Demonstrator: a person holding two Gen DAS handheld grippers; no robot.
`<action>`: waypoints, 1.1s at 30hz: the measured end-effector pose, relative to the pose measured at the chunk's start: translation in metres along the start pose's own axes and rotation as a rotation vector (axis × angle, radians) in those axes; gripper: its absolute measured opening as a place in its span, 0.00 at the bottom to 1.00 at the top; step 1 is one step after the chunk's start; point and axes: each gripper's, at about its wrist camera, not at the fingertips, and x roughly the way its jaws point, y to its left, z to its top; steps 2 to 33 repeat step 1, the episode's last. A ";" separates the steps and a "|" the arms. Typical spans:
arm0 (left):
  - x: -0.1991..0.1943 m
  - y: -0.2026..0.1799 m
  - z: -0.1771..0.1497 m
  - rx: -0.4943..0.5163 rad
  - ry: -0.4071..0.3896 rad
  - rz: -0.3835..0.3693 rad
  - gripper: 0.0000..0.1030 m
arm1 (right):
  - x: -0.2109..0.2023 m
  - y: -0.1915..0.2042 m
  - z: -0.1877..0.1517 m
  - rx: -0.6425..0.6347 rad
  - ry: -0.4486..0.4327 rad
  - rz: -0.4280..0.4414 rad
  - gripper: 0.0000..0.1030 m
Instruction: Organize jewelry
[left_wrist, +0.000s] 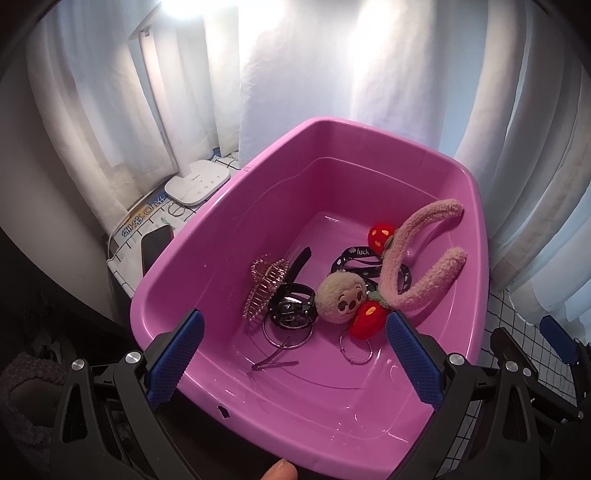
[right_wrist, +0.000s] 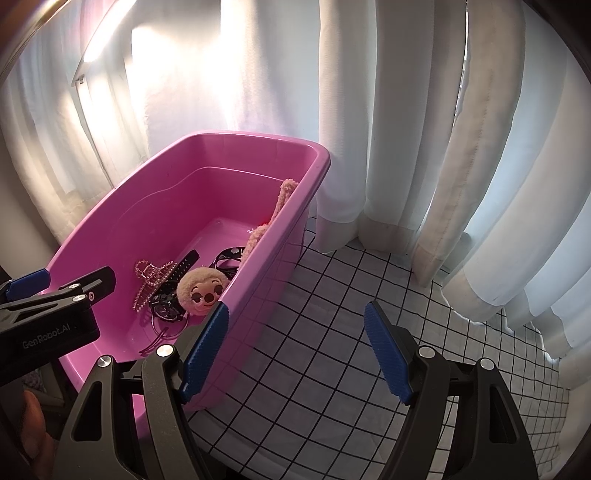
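Curtained table | headband (left_wrist: 424, 254) ends point right | tongs (left_wrist: 293, 356) spread

A glossy pink plastic tub (left_wrist: 207, 236) fills mid-frame, holding a rhinestone claw clip (left_wrist: 264, 286), black watch (left_wrist: 293, 312), silver hoops (left_wrist: 356, 349) and a fuzzy pink plush headband (left_wrist: 417, 258).

Right tongs (right_wrist: 295, 347) spread wide over checked cloth (right_wrist: 332, 332), pink tub (right_wrist: 266, 243) beside, plush headband (right_wrist: 201, 290) inside
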 end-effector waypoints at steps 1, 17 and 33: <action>0.000 0.000 0.000 -0.002 0.000 0.000 0.94 | 0.000 0.000 0.000 0.001 -0.001 0.000 0.70; 0.000 0.000 0.000 -0.002 0.000 0.000 0.94 | 0.000 0.000 0.000 0.001 -0.001 0.000 0.70; 0.000 0.000 0.000 -0.002 0.000 0.000 0.94 | 0.000 0.000 0.000 0.001 -0.001 0.000 0.70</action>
